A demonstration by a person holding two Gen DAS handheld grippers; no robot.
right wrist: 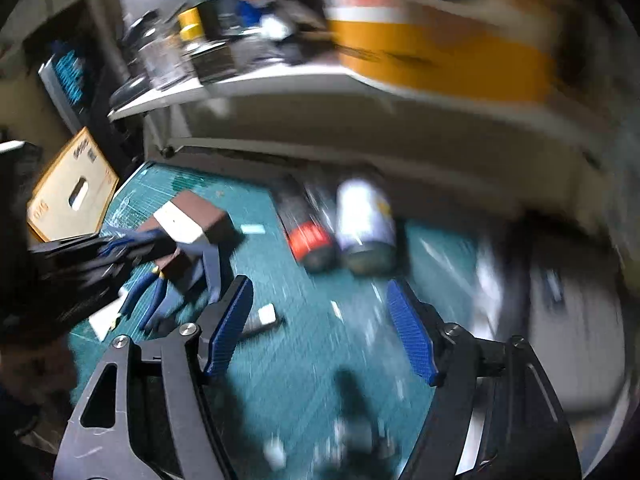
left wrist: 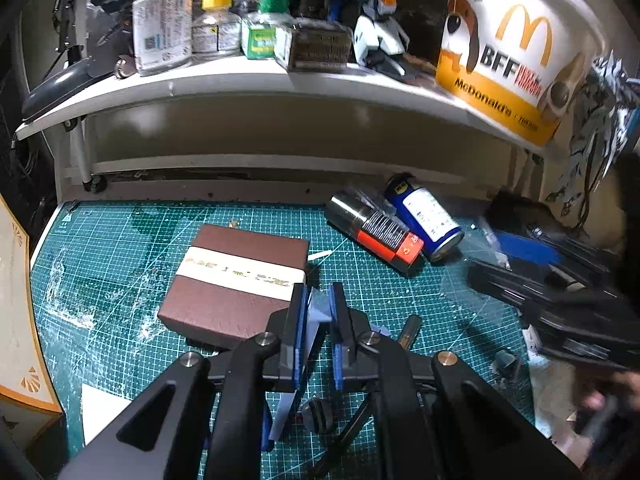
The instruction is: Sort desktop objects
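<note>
Blue-padded left gripper (left wrist: 319, 312) pinches a lavender plastic piece (left wrist: 318, 314) just beside the brown box (left wrist: 236, 280) on the cutting mat (left wrist: 120, 264); right gripper (right wrist: 320, 326), jaws spread and empty, nears the two cans (right wrist: 340, 228). Next, I'd say: lift the piece clear.

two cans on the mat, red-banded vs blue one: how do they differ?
The red-banded can is silver with a red-orange band and a dark label; the blue can is blue with a white label. The red-banded can lies nearer the brown box; the blue can lies behind it. Both lie on their sides, side by side, on the cutting mat.
</note>
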